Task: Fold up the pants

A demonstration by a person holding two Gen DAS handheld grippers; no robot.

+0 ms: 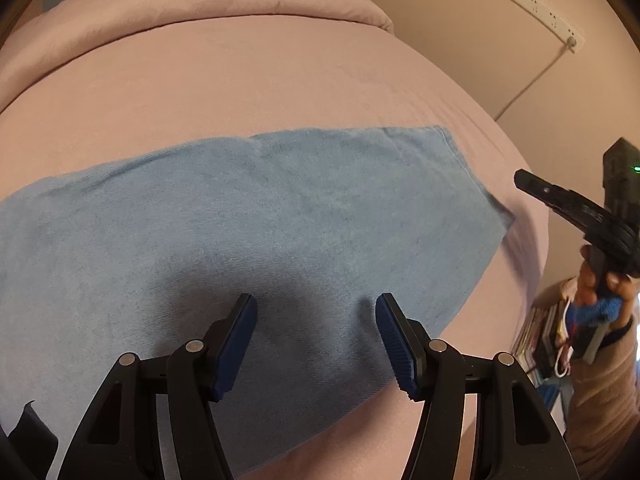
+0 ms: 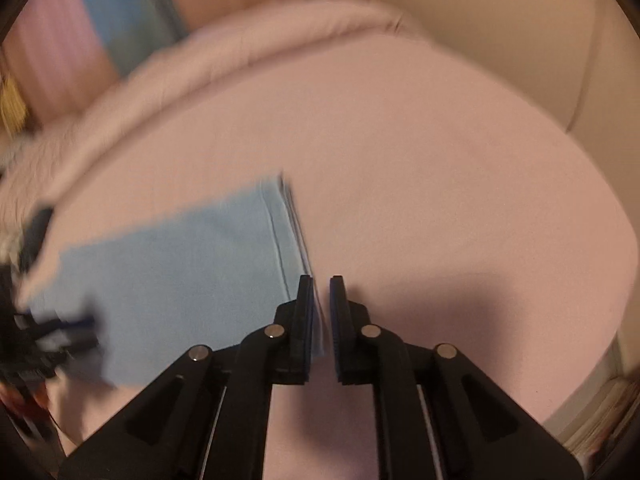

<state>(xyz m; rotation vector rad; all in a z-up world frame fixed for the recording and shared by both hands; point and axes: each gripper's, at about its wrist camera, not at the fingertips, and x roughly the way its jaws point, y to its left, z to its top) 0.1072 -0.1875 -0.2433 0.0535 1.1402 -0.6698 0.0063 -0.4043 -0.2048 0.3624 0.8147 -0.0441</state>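
Note:
Light blue pants lie flat on a pink bed sheet, folded into a broad strip. My left gripper is open, its blue-padded fingers just above the middle of the cloth. My right gripper hangs over the right end of the pants, jaws nearly together with a narrow gap and nothing seen held. It also shows in the left wrist view, held by a hand beyond the bed's right edge. The right wrist view is motion-blurred.
A rolled pink duvet lies along the far side of the bed. A white power strip with a cord is on the wall at right. Stacked books stand by the bed's right edge. The left gripper appears blurred at the left.

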